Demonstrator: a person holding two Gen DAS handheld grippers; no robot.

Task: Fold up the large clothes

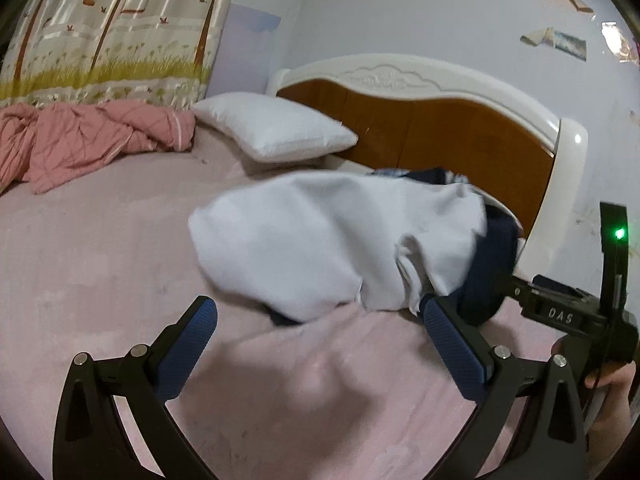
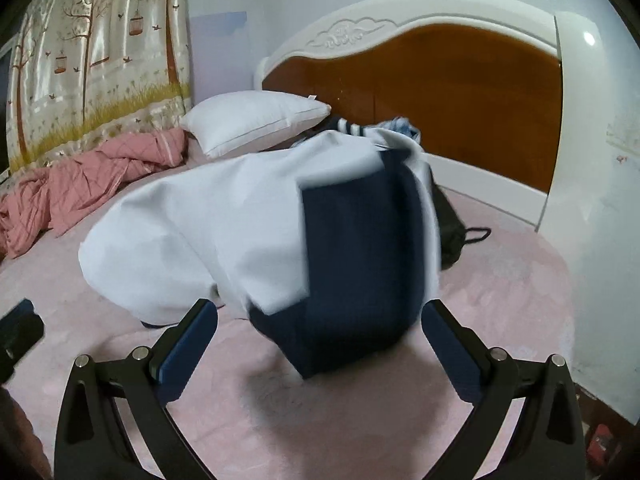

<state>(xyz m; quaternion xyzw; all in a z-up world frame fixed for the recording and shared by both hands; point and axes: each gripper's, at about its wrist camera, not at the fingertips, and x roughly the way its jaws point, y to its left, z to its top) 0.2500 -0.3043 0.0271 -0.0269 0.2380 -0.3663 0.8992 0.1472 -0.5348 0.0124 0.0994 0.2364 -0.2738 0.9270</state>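
— Pink sheet (image 1: 120,264) covers a wide bed, a rumpled pink quilt (image 1: 92,140) and a white pillow (image 1: 276,128) lying toward the white-and-wood headboard (image 1: 440,120). Where's the clothing?

— Mid-bed: a white-and-navy garment (image 2: 248,216) sits bunched in a loose heap, blurred in both wrist views, its navy part nearest the right gripper (image 2: 320,340).

— Anything held?

— No. The left gripper (image 1: 320,336) stands fully spread with only sheet between its blue pads, the white cloth just beyond them. The right gripper is spread too, the navy fold just ahead of its fingertips, not pinched.

— Which step, then?

— Likely the start: nothing looks squared or flattened yet. The next move calls for each gripper to find an edge or corner and spread the garment flat.

— And the room?

— A tree-and-birdcage curtain (image 1: 112,28) hangs beside the bed; peeling pictures (image 1: 560,36) mark the pale wall.
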